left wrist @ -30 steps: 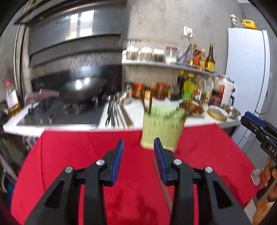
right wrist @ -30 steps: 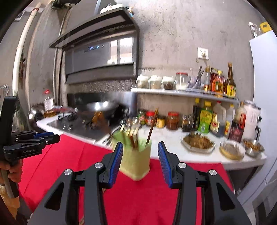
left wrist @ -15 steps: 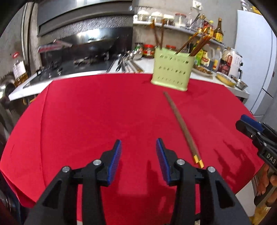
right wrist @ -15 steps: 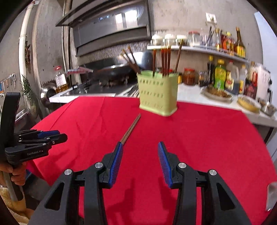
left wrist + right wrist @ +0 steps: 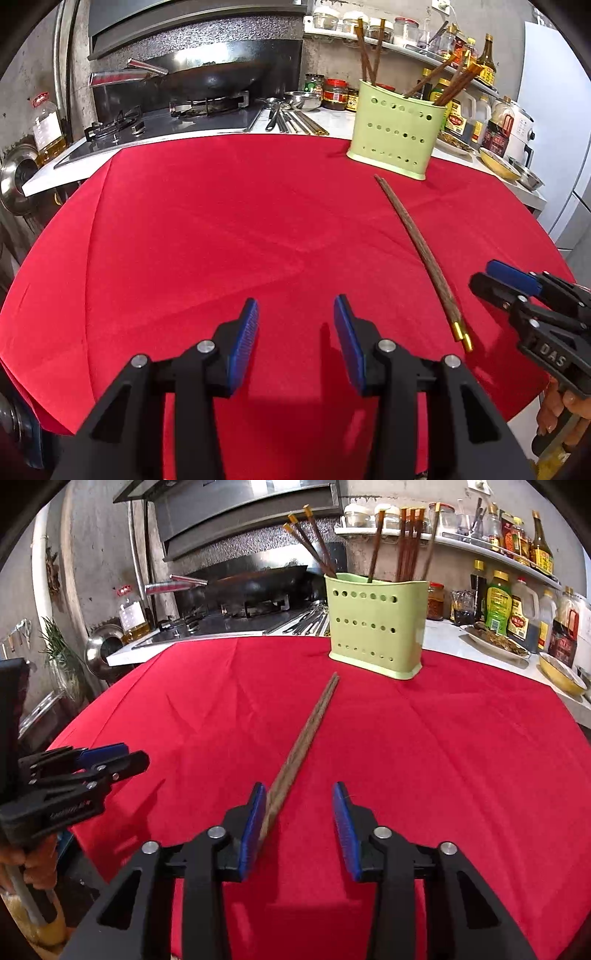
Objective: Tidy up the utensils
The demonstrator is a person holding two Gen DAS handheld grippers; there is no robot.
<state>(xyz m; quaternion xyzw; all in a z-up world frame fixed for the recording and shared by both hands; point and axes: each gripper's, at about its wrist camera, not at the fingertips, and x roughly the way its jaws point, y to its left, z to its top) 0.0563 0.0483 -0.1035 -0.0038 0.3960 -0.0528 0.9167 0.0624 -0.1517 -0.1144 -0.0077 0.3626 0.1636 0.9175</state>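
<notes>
A pair of brown chopsticks (image 5: 417, 243) with gold ends lies on the red tablecloth (image 5: 221, 229), pointing toward a pale green perforated holder (image 5: 397, 134) that has several chopsticks standing in it. My left gripper (image 5: 295, 332) is open and empty, left of the pair. My right gripper (image 5: 299, 819) is open just above the near end of the chopsticks (image 5: 306, 734), whose end passes under its left finger (image 5: 253, 827). The holder (image 5: 376, 624) stands beyond. Each gripper shows in the other's view, the right (image 5: 532, 306) and the left (image 5: 74, 771).
A white counter behind the table holds a gas hob with a wok (image 5: 207, 79), metal utensils (image 5: 291, 118), jars, sauce bottles (image 5: 498, 603) and dishes. A shelf of jars runs above. A fridge (image 5: 554, 110) stands at right.
Both grippers have tilted down and pulled back from the holder toward the near side of the table. The chopsticks on the cloth have come into view, now close to my right gripper.
</notes>
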